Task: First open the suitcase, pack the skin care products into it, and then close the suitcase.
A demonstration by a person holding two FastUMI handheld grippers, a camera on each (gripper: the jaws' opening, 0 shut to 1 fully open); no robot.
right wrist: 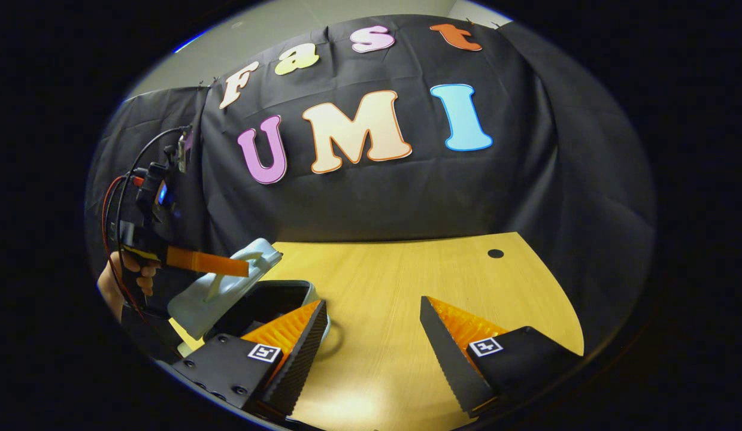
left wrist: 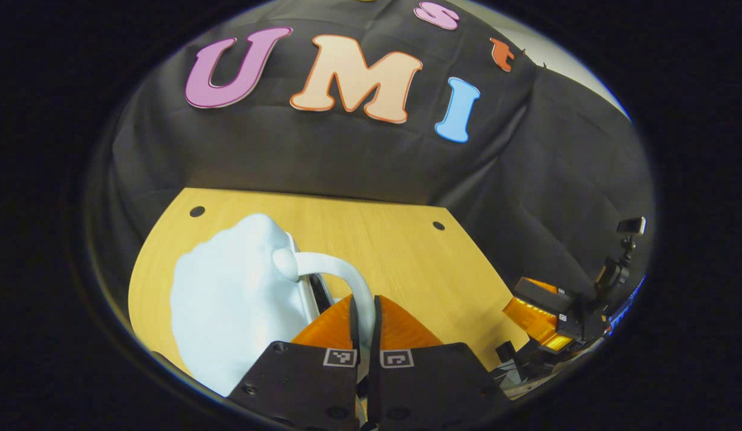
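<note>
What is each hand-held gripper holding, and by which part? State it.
The left hand-held gripper is shut on the suitcase, gripping its white handle, lid lifted. The right hand-held gripper is open and holds nothing.

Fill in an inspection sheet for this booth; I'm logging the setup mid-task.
Surface: wooden table, with round holes.
Job's things: pale blue suitcase, lid part raised by its handle, dark inside; no skin care products seen.
Clutter: nothing seen.
Grippers: left gripper shut on the handle; right gripper open over bare table, holding nothing.
Cables: red and black wires on the left gripper's rig.
Surroundings: black cloth wall; a hand holds the left gripper.
</note>
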